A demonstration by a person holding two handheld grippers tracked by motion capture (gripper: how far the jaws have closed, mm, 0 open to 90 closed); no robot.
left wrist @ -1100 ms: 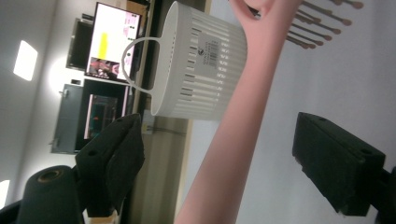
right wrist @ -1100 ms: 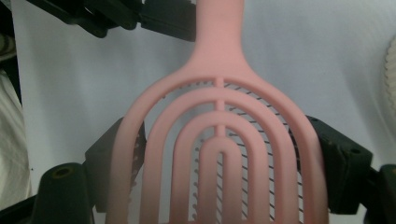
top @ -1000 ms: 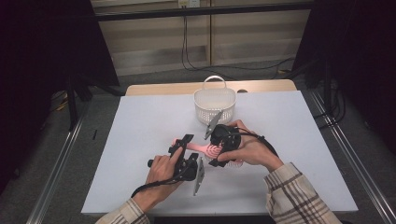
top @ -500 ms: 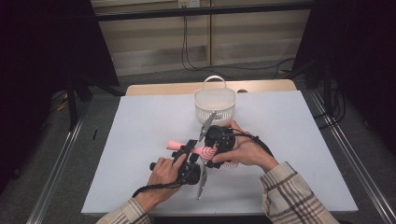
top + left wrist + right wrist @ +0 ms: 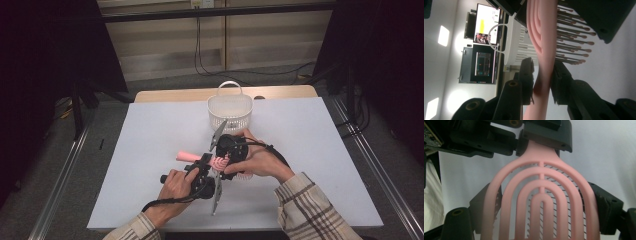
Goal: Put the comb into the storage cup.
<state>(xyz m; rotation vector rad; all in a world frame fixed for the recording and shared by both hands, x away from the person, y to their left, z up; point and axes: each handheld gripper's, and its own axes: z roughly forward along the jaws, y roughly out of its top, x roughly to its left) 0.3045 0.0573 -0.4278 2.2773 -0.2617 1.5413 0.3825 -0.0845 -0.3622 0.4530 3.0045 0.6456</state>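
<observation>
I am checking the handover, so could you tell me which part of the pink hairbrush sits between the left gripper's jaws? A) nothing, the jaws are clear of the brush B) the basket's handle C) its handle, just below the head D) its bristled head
C: in the left gripper view the left gripper has just been closing, its jaws flanking the pink hairbrush at the handle, bristles beyond.
</observation>
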